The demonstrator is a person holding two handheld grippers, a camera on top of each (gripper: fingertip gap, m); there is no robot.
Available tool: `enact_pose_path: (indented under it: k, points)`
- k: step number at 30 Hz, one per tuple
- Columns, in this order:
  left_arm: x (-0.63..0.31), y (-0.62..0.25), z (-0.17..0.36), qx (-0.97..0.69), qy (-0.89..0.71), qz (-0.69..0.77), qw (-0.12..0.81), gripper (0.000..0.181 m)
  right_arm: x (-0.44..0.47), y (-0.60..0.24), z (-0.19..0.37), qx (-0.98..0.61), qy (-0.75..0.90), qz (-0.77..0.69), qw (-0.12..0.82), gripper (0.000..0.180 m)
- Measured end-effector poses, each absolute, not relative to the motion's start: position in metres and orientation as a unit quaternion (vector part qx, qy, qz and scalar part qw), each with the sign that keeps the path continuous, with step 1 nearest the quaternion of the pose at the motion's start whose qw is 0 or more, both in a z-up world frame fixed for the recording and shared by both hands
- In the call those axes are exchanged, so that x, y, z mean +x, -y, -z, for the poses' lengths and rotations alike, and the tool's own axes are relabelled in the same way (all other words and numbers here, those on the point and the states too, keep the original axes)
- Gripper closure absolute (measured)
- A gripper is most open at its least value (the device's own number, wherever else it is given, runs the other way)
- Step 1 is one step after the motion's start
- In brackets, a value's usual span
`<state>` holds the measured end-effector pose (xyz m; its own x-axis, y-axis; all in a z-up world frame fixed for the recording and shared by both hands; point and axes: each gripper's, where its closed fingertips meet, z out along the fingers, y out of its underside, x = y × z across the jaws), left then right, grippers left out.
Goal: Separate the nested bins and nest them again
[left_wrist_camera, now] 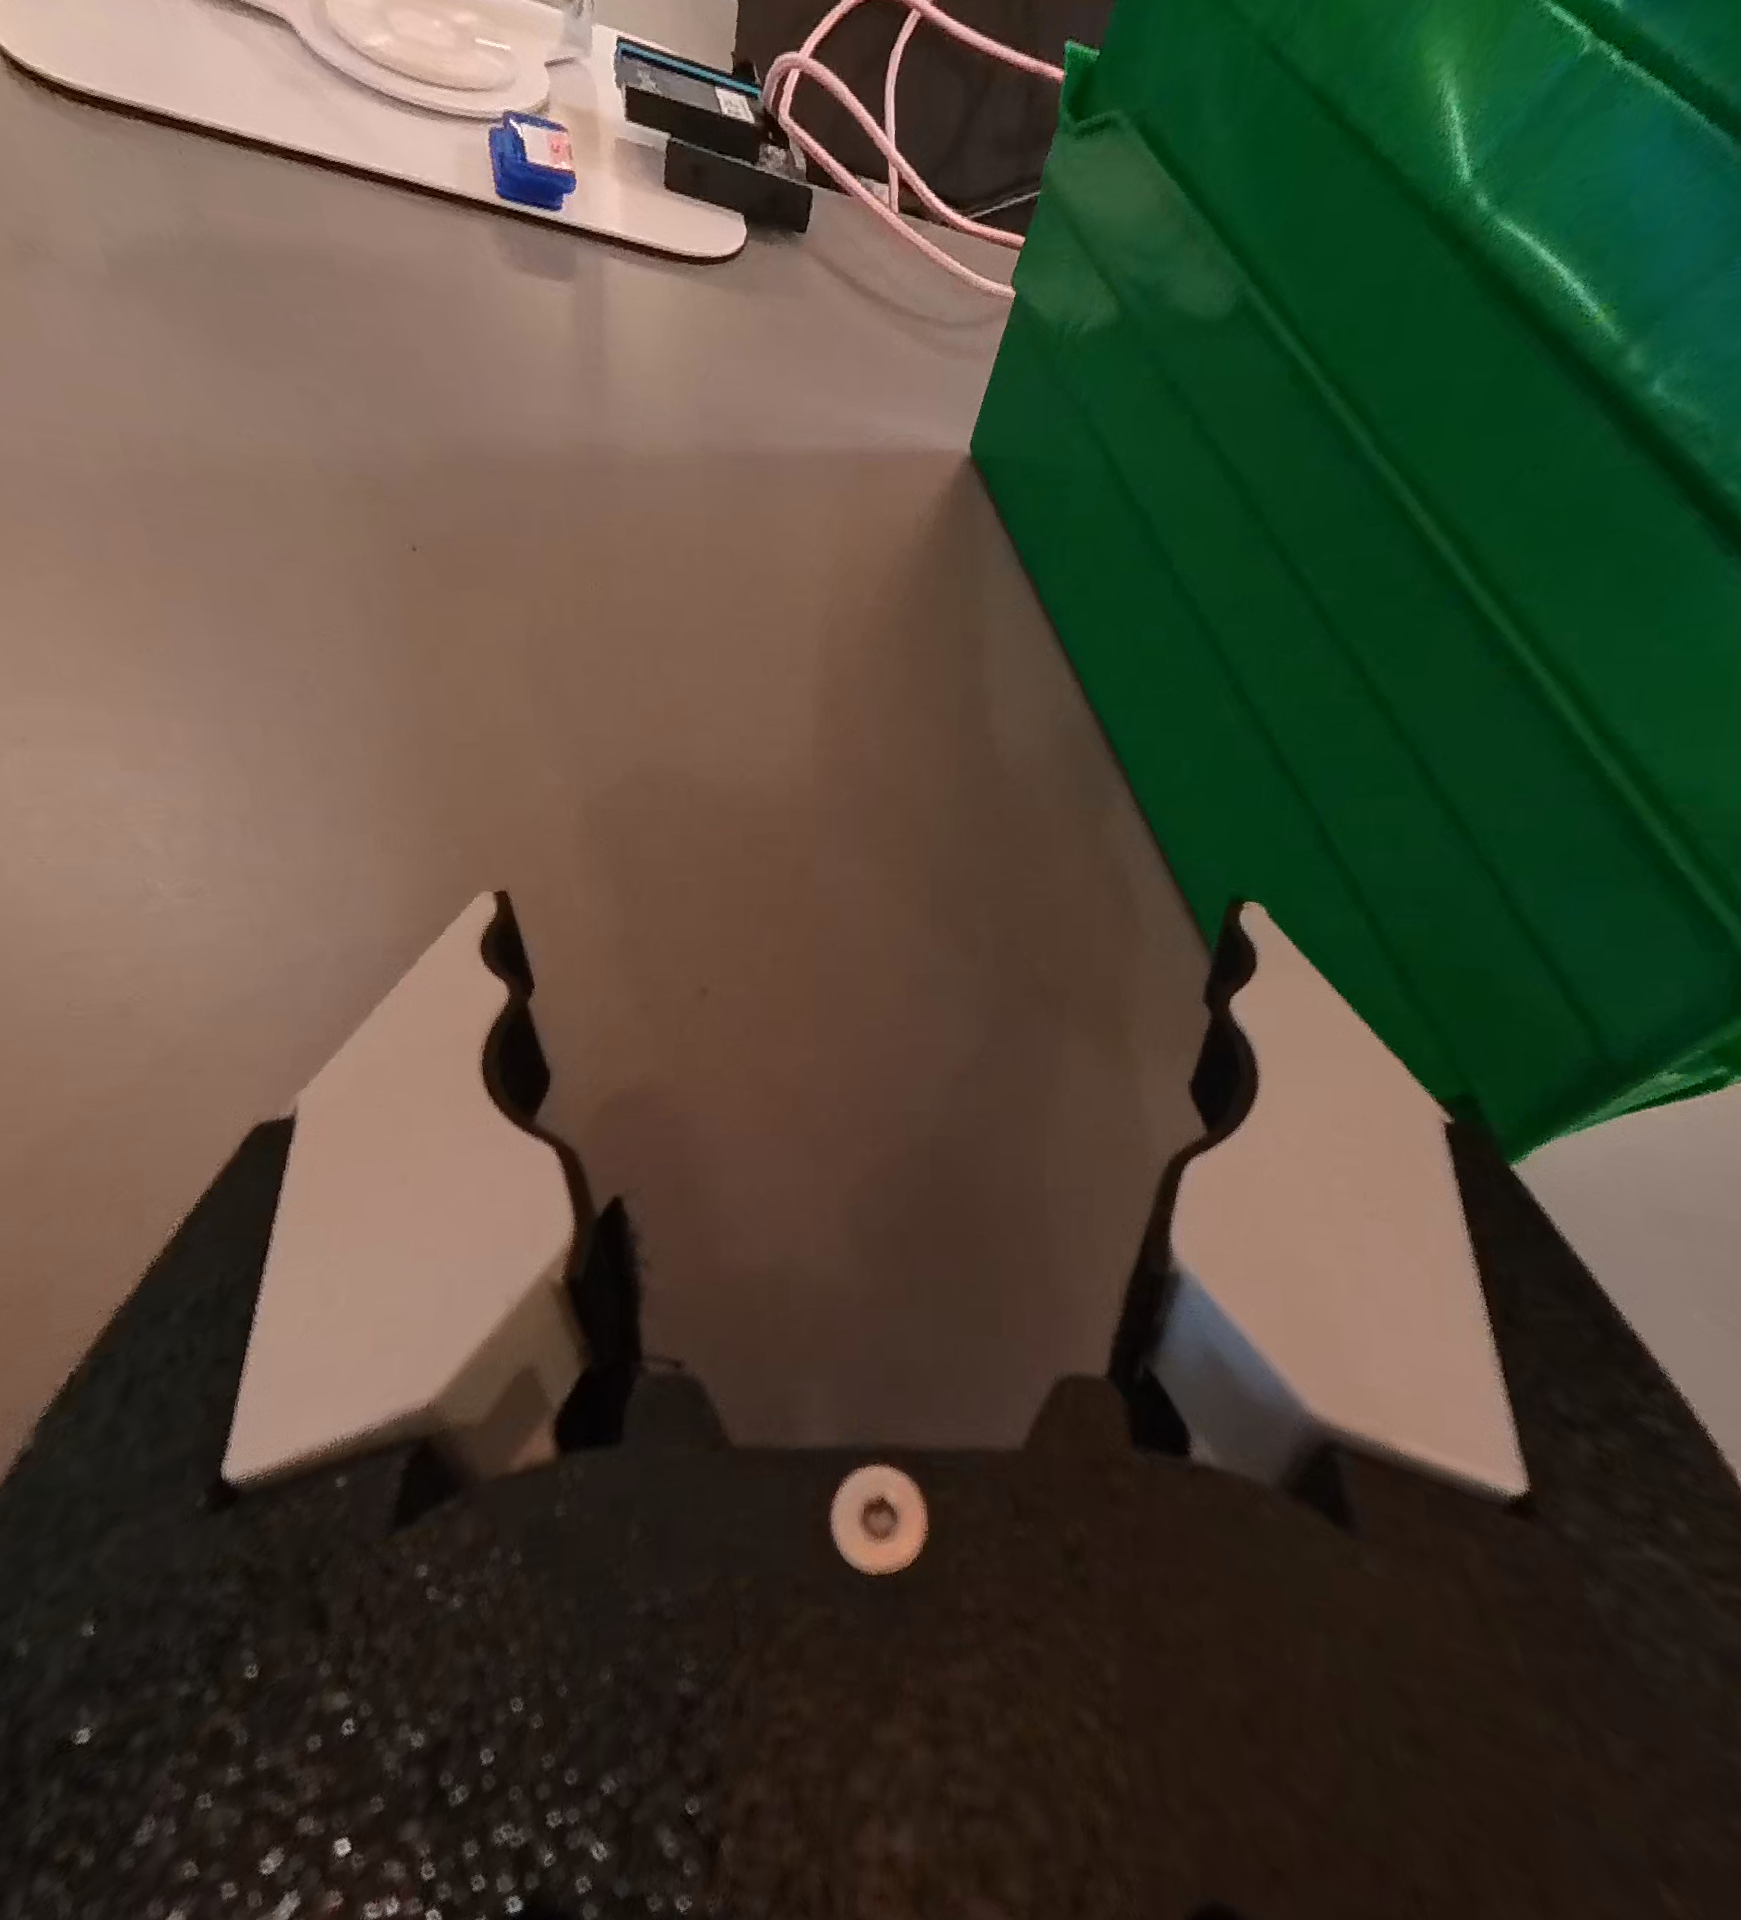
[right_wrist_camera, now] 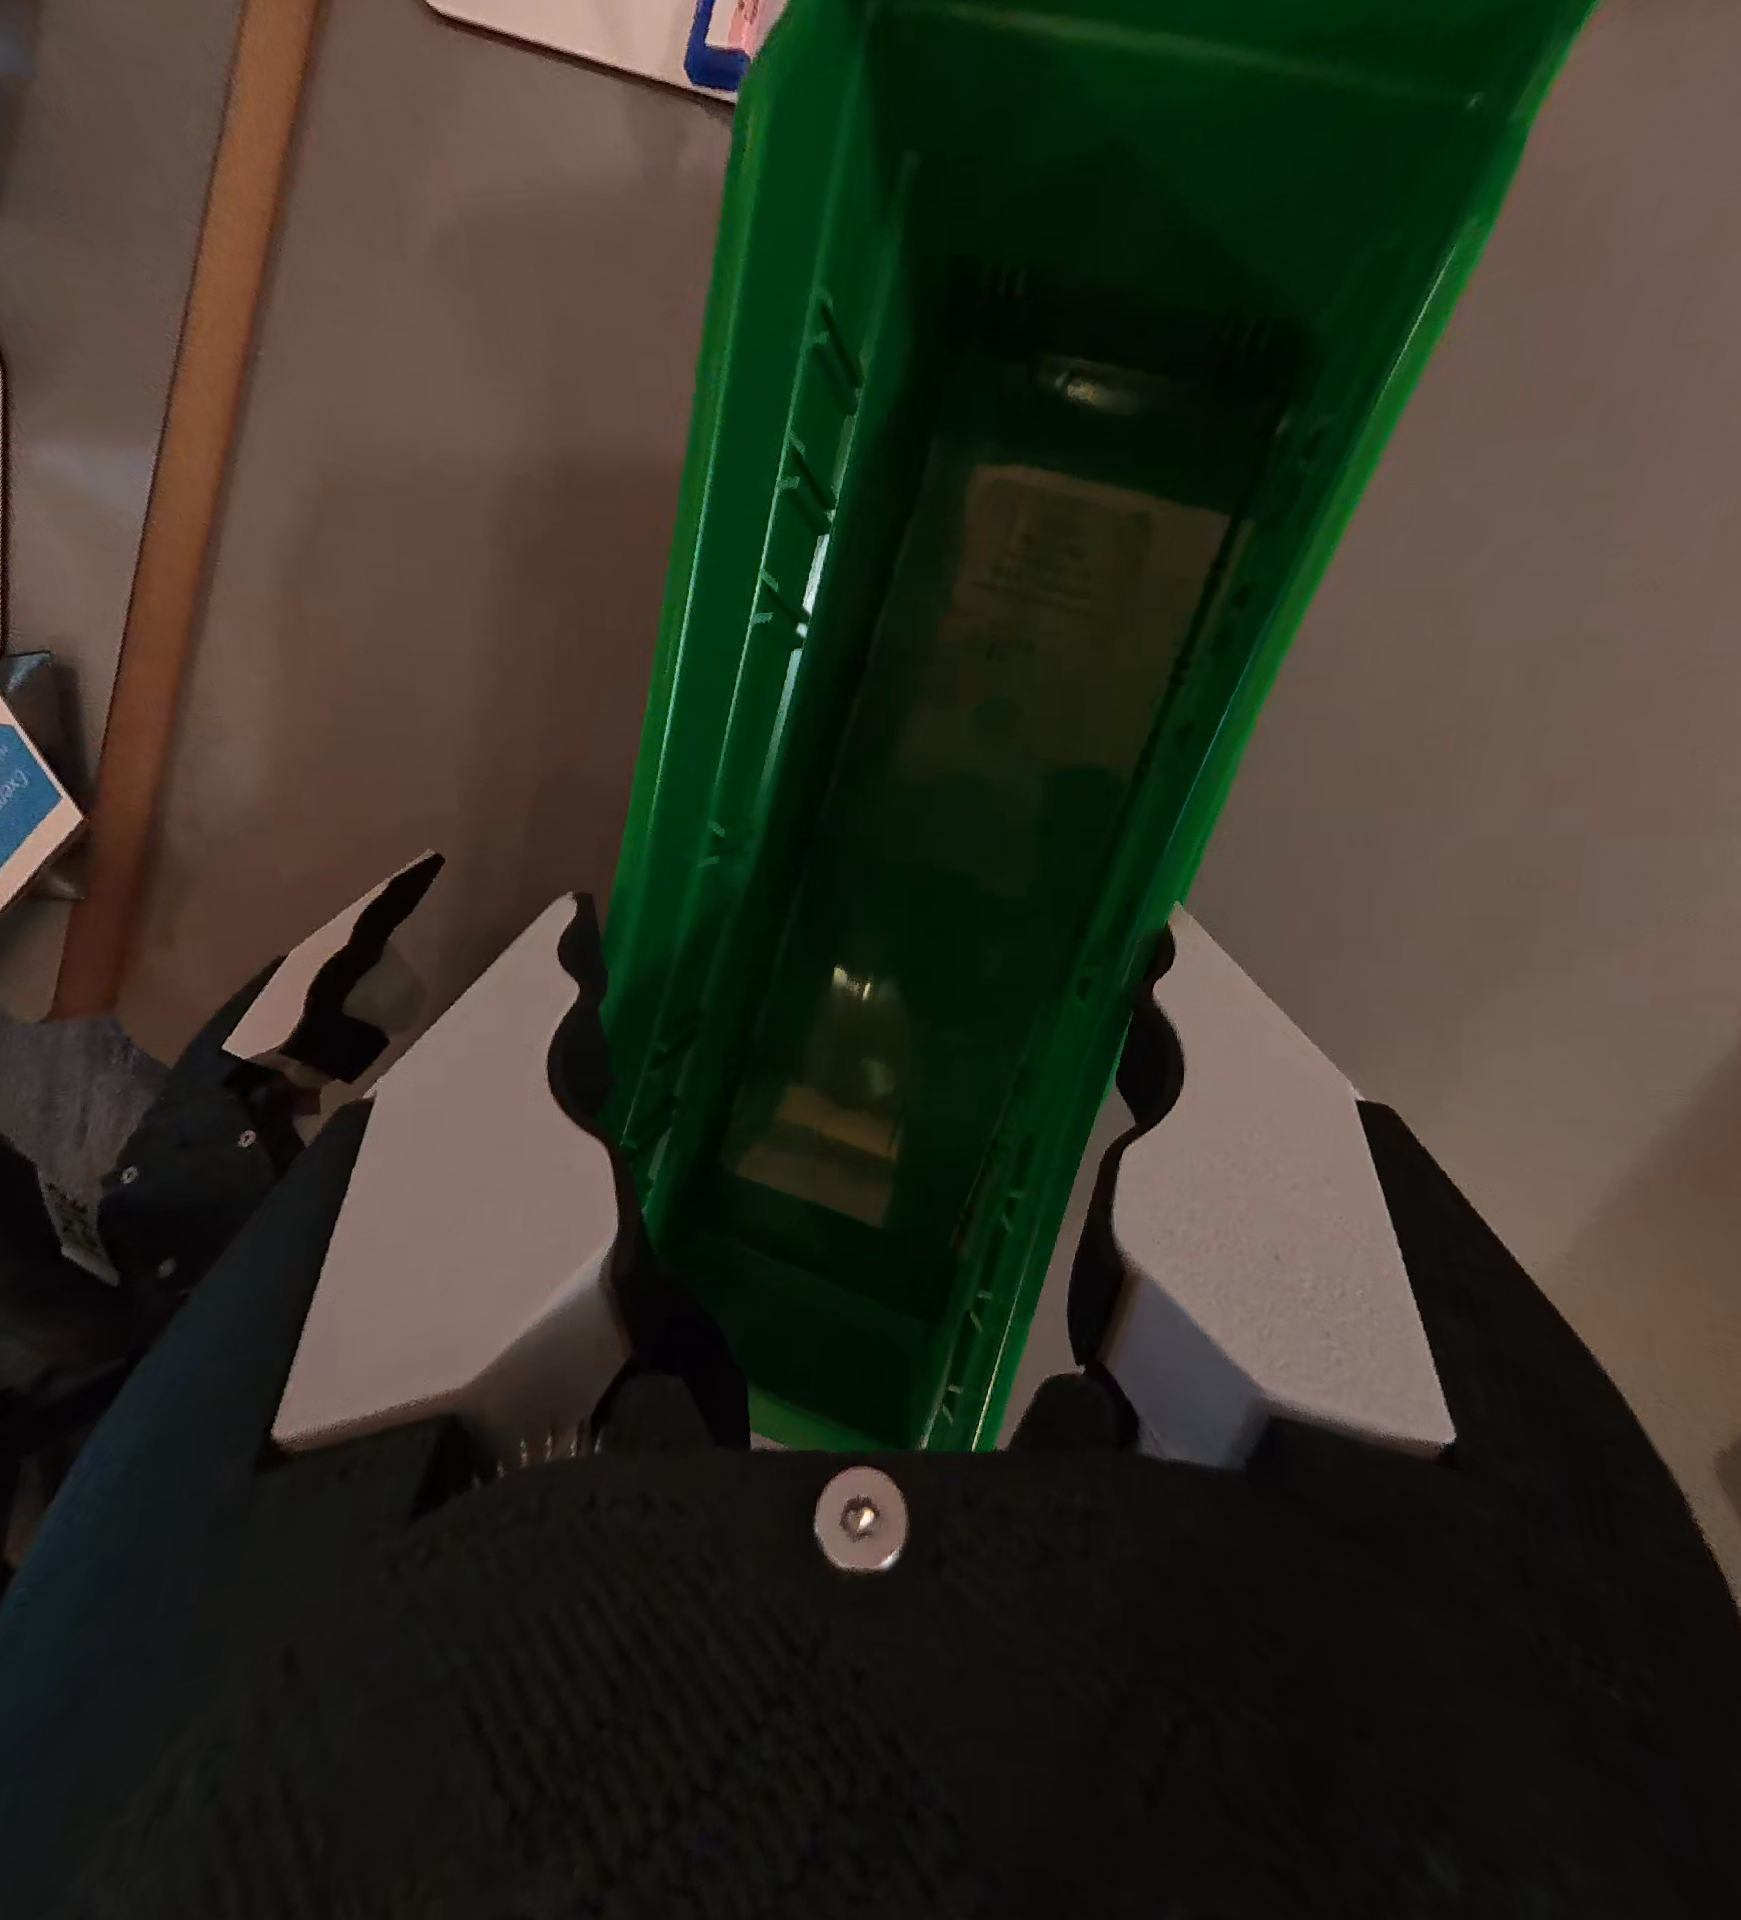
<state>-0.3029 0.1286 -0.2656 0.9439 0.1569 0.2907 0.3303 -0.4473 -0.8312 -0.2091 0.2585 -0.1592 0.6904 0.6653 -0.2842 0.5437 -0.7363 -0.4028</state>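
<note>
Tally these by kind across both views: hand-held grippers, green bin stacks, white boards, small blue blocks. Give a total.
Hand-held grippers: 2, left hand-held gripper, right hand-held gripper
green bin stack: 1, bins inside it not countable
white board: 1
small blue block: 1
Total: 5

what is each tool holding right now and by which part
The right tool grips the green bin across its near end, one finger outside each side wall. The left tool is open and empty, beside the bin.
</note>
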Motion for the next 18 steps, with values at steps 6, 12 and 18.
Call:
enact_pose_path:
  k: [6,12,18]
  points:
    - [-0.299,-0.130,0.270,-0.852,0.143,0.092,0.496,0.053,-0.207,-0.257,0.165,-0.903,0.360,-0.167,0.163,0.079]
    - [-0.297,-0.130,0.273,-0.856,0.141,0.096,0.488,0.053,-0.207,-0.257,0.185,-0.906,0.354,-0.166,0.160,0.078]
    - [-0.295,-0.131,0.278,-0.858,0.144,0.105,0.481,0.053,-0.208,-0.261,0.205,-0.904,0.351,-0.170,0.176,0.067]
